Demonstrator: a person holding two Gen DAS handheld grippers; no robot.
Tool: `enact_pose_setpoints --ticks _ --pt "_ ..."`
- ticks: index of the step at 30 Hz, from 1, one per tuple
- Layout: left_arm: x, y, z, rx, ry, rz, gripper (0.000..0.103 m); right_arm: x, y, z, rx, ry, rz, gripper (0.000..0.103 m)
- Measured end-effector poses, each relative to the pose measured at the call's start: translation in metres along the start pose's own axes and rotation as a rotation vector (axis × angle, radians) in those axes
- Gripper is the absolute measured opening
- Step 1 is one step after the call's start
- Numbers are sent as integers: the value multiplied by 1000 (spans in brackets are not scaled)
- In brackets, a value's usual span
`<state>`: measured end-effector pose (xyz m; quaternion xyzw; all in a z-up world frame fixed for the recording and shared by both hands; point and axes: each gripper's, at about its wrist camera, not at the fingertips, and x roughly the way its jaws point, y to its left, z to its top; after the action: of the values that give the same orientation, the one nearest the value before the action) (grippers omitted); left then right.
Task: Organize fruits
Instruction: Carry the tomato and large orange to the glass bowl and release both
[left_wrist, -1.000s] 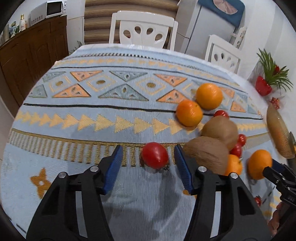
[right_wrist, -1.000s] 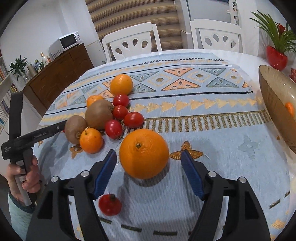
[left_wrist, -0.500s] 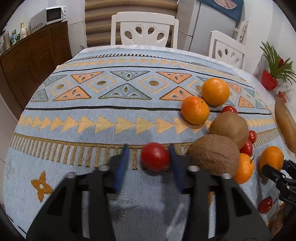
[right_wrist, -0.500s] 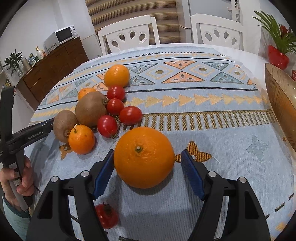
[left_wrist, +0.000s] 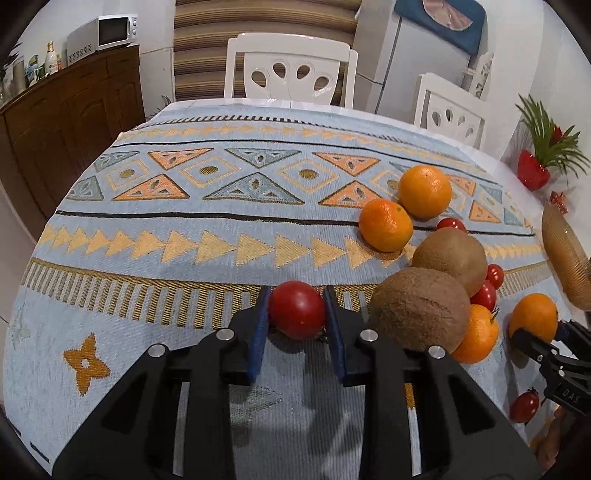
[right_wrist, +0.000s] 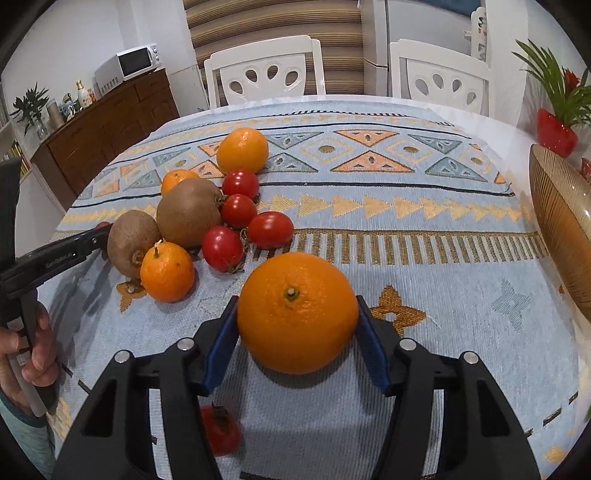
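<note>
My left gripper (left_wrist: 296, 314) is shut on a red tomato (left_wrist: 297, 309), its blue pads pressing both sides, low over the patterned cloth. My right gripper (right_wrist: 297, 328) is shut on a large orange (right_wrist: 297, 312) that rests on the cloth. In the right wrist view a fruit pile lies to the left: two kiwis (right_wrist: 188, 212), a small orange (right_wrist: 167, 271), several tomatoes (right_wrist: 222, 248) and a far orange (right_wrist: 242, 150). One more tomato (right_wrist: 221, 430) sits under the right gripper's frame. The left wrist view shows the same kiwis (left_wrist: 420, 308) just right of my left gripper.
An amber ribbed bowl (right_wrist: 561, 225) stands at the table's right edge. A red vase with a plant (right_wrist: 556, 127) sits behind it. Two white chairs (right_wrist: 264, 70) stand at the far side. A hand (right_wrist: 35, 354) holds the left gripper's handle.
Both grippers have closed: the left on the tomato, the right on the large orange. Each also moved slightly forward toward its fruit.
</note>
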<state>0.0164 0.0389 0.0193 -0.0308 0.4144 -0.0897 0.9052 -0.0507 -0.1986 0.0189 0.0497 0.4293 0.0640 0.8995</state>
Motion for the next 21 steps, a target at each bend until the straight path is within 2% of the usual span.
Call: enact_pose_setpoints --ticks 9,13,16,19,21 --pt "-6 2 1 -20 -45 18 28 -3 -3 0 18 -8 22 58" --pt "-13 -6 2 12 -71 58 28 -15 -9 -2 39 -67 46 58" --pt "-31 -20 5 49 -87 76 28 -24 -21 -3 91 -96 68 58" --pt "-57 -40 13 91 -129 65 28 -28 -46 -1 211 -60 171 58" --pt "-71 -57 21 107 -150 32 28 -38 -58 0 240 -72 163 58"
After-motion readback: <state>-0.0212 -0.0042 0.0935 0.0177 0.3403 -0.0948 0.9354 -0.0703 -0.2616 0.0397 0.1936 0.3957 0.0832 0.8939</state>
